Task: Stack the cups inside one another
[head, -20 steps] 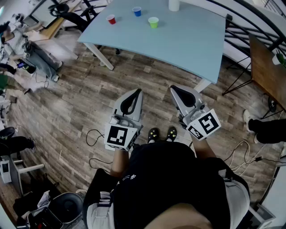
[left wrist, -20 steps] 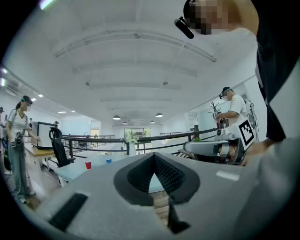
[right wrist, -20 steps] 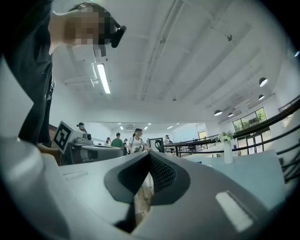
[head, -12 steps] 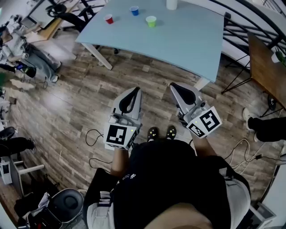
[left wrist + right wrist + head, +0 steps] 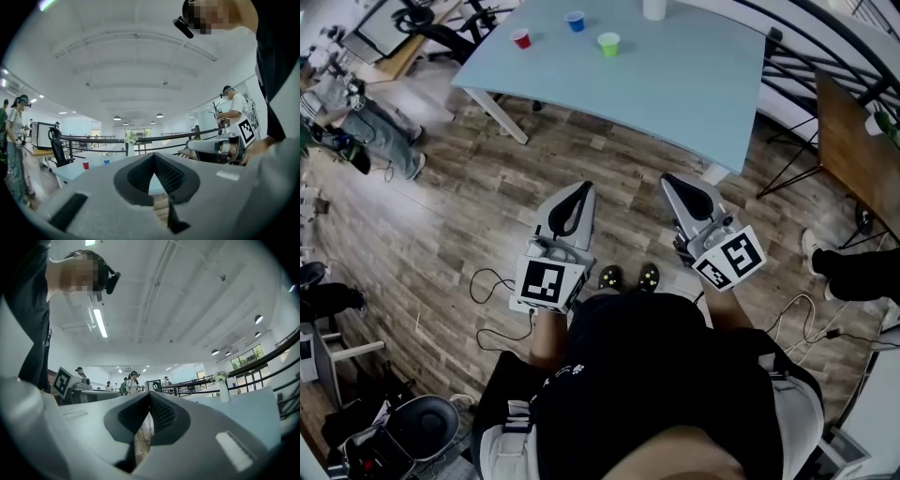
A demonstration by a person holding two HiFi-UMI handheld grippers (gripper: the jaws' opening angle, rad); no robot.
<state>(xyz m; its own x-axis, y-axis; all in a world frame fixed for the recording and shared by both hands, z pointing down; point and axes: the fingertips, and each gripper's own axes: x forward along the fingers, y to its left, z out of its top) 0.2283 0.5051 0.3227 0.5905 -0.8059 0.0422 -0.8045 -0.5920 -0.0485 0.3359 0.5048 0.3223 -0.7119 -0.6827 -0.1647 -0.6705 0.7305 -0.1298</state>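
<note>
left gripper fingers closed | right gripper fingers closed | green cup: head view only

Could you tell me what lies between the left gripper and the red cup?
In the head view, only wooden floor and then the blue tabletop separate the left gripper from the red cup.

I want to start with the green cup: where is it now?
Head view, top centre: the green cup stands on the table, just right of the blue cup.
</note>
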